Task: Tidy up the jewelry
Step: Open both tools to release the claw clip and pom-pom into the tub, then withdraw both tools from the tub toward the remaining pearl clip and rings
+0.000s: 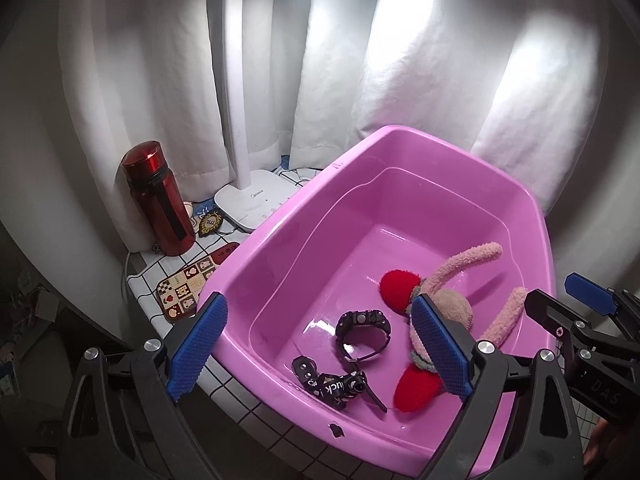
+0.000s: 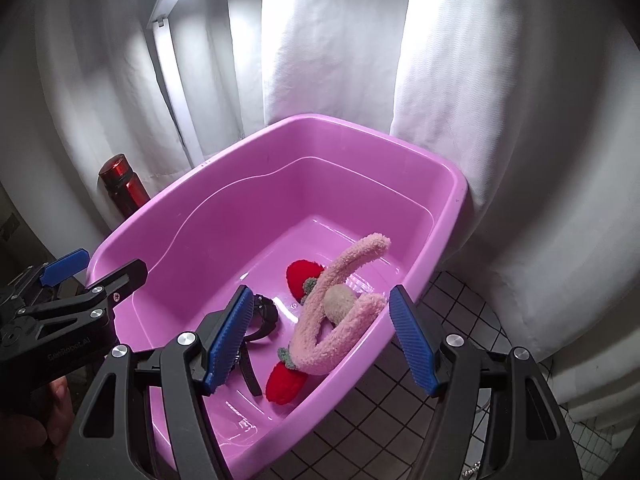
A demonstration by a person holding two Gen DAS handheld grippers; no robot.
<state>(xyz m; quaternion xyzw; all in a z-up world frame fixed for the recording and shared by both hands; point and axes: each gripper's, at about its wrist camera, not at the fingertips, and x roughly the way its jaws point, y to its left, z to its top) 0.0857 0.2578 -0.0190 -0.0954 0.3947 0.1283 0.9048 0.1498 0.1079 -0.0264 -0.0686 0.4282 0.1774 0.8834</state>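
A pink plastic tub (image 1: 280, 220) (image 2: 200, 184) holds the jewelry. On its floor lie a black watch (image 1: 362, 334) (image 2: 264, 316), a black strap printed "luck" (image 1: 332, 386) and a pink plush headband (image 1: 472, 264) (image 2: 340, 304) with red strawberry pompoms (image 1: 398, 292). My left gripper (image 1: 318, 300) (image 2: 100, 268) hangs open above the tub's near side, over the watch and strap, its pads touching nothing. My right gripper (image 2: 320, 292) (image 1: 560, 300) is open above the near right corner, and the headband lies below between its fingers, untouched.
A red bottle (image 1: 158, 196) (image 2: 122, 188) and a white lamp base (image 1: 256, 200) stand behind the tub at the left, against a white curtain (image 1: 420, 80). A gridded cloth (image 1: 224, 380) covers the table, with a patterned coaster (image 1: 184, 288). A hand (image 2: 40, 432) holds the left gripper.
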